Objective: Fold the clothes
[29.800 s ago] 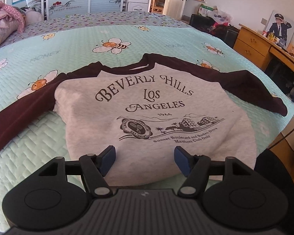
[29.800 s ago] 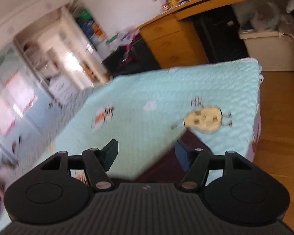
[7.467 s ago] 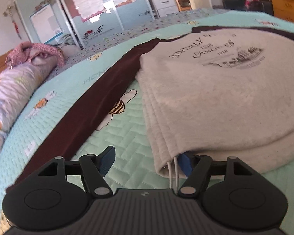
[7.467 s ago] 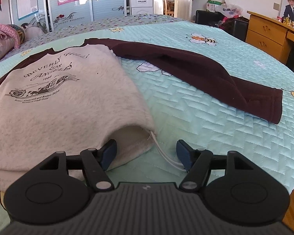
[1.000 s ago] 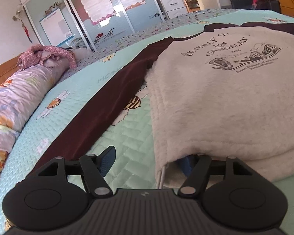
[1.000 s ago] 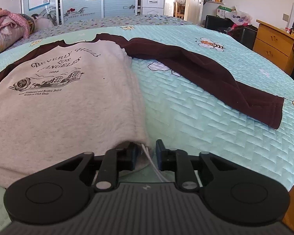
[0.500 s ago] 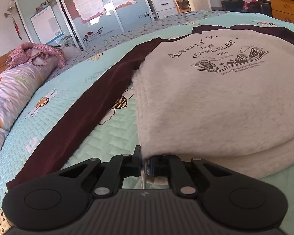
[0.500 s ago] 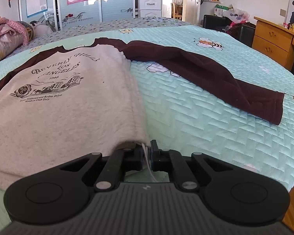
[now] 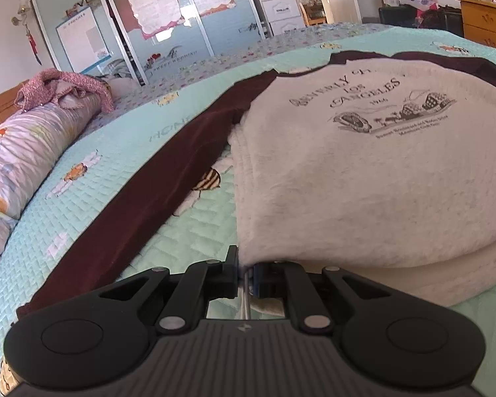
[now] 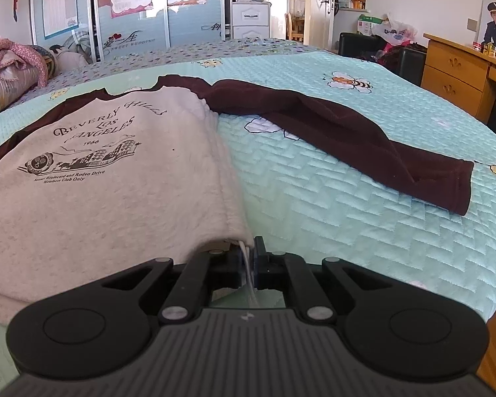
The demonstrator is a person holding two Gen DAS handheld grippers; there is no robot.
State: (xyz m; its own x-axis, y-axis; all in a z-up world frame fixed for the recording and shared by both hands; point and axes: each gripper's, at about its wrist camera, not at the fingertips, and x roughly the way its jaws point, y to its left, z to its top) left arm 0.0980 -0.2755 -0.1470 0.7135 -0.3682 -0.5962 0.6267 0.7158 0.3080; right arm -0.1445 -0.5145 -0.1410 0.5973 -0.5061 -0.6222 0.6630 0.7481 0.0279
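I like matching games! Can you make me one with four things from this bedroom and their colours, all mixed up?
Things:
1. sweatshirt body
2. sweatshirt sleeve
3. bedspread
4. dresser

Colours:
A. mint green with bees
B. orange-brown wood
C. light grey with dark lettering
D. dark maroon

Pairs: 1-C, 2-D, 3-A, 4-B

Bonus: the left gripper and the right gripper each pinch a bottom corner of the sweatshirt.
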